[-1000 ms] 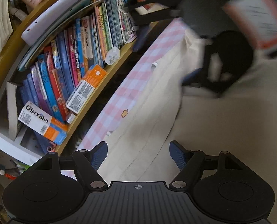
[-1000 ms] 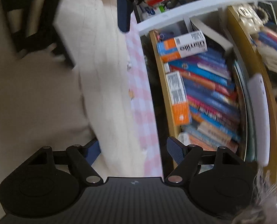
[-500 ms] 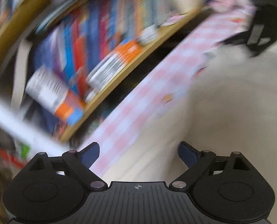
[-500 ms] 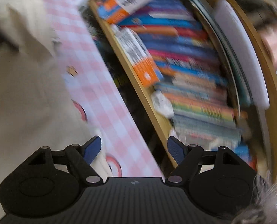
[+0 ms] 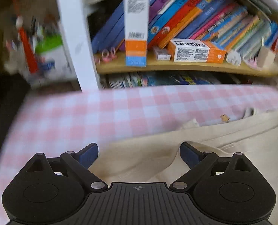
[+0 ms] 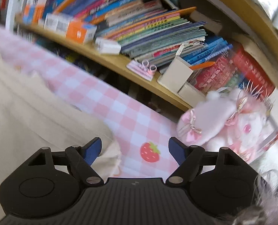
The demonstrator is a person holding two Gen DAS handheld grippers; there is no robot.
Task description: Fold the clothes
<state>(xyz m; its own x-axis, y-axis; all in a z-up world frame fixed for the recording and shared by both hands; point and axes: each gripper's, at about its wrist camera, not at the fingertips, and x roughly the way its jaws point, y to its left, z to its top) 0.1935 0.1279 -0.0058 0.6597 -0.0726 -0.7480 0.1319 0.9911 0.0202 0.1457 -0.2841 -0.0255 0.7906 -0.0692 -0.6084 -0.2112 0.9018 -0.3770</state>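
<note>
Across the pink-and-white checked cloth [image 5: 120,112] lies one cream garment [image 5: 223,146], the only piece of clothing in view; it covers the near side of the cloth and reaches almost to the far edge by the bookshelf [image 5: 176,66]. Layered edges and a doubled strip run along its far side in both views, so some folding seems present, but neither view takes in the whole garment, and I cannot tell whether the fold is complete or partway. The scene would fit a piece being squared up as well as one already laid over.

Both claws stand with their fingers wide apart and hold nothing. The left gripper [image 5: 139,152] hovers over the garment's rumpled near corner; the right gripper [image 6: 135,150] sits over the garment's edge, where a printed strawberry [image 6: 150,151] shows on the cloth.

Counted: one garment, one checked cloth, one bookshelf packed with books, one pink plush toy [image 6: 223,116], two grippers, two orange-and-white boxes [image 5: 197,51].
</note>
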